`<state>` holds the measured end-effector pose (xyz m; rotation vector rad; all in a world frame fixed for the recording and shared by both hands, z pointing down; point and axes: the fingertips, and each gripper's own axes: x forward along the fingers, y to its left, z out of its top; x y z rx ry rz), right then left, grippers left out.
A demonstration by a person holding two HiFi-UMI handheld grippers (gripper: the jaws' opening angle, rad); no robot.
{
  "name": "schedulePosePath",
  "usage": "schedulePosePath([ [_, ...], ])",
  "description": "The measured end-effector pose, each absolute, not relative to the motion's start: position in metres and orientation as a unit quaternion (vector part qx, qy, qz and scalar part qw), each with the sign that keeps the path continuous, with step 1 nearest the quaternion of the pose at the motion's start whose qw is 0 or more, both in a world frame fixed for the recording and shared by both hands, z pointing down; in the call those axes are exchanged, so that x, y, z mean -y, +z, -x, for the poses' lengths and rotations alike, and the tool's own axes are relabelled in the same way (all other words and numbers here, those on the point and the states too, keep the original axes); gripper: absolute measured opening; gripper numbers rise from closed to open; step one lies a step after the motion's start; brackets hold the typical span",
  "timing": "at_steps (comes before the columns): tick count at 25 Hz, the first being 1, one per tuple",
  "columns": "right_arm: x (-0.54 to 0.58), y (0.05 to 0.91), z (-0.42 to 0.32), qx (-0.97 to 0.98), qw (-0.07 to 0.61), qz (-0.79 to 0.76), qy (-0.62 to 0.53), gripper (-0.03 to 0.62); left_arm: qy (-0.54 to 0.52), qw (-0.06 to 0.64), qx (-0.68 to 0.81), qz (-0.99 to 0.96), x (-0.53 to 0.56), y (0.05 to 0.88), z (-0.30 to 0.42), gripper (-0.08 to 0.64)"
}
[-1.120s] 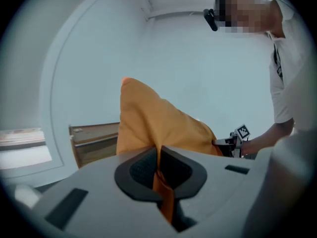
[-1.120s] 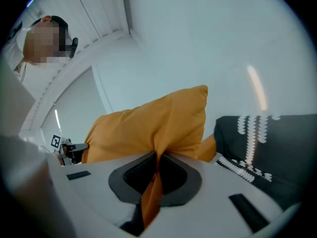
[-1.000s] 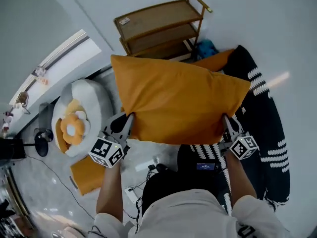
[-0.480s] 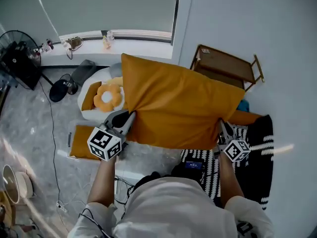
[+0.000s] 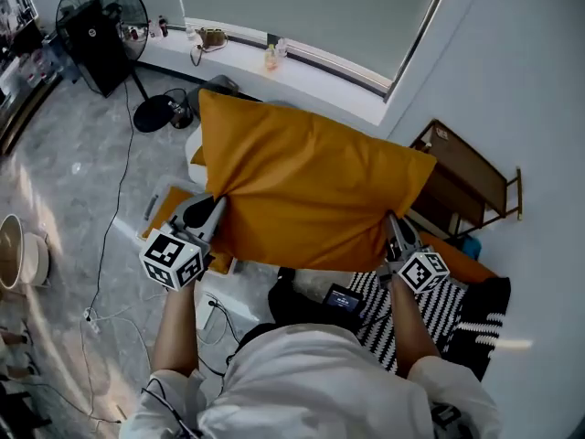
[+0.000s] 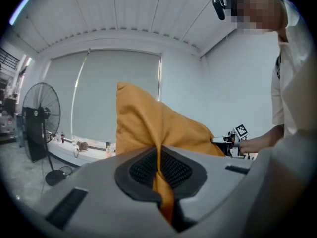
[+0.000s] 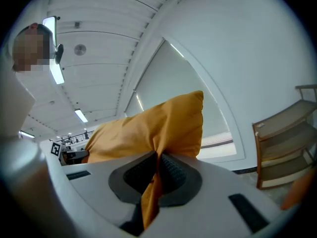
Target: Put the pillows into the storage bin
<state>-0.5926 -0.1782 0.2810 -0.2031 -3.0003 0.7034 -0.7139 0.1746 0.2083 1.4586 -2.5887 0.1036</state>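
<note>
A large orange pillow (image 5: 302, 190) hangs in the air in front of the person, stretched between both grippers. My left gripper (image 5: 216, 210) is shut on its lower left corner, and the fabric (image 6: 148, 128) is pinched between the ribbed pads (image 6: 143, 167). My right gripper (image 5: 392, 229) is shut on the lower right corner, with cloth (image 7: 153, 128) squeezed between its pads (image 7: 171, 172). Below the left gripper a white-rimmed bin (image 5: 154, 207) with orange fabric inside shows partly; the pillow and gripper hide most of it.
A black standing fan (image 5: 101, 16) is at the upper left, beside the window sill (image 5: 274, 55). A wooden shelf (image 5: 466, 186) stands at the right wall. A black-and-white striped rug (image 5: 457, 309) lies at the lower right. Cables (image 5: 101, 273) and a bowl (image 5: 18, 256) lie on the floor at left.
The person has turned left with the pillow held up: the shelf and rug slid to the right, the fan and window came into view. Both grips are unchanged.
</note>
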Motion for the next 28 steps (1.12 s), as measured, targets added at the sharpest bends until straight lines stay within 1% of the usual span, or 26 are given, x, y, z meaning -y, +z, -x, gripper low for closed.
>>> schedulePosePath([
  [5, 0.118, 0.305, 0.674, 0.956, 0.049, 0.139, 0.252, 0.040, 0.040, 0.105, 0.900, -0.421, -0.245, 0.217, 0.744, 0.015],
  [13, 0.038, 0.340, 0.807, 0.931, 0.080, 0.219, 0.279, 0.040, 0.050, 0.145, 0.930, -0.335, -0.328, 0.236, 0.818, 0.015],
  [21, -0.039, 0.375, 0.873, 0.912, 0.112, 0.266, 0.292, 0.040, 0.037, 0.185, 0.941, -0.282, -0.406, 0.269, 0.854, 0.015],
  [28, -0.106, 0.428, 0.897, 0.892, 0.177, 0.256, 0.328, 0.040, 0.044, 0.238, 0.931, -0.273, -0.468, 0.308, 0.910, 0.015],
])
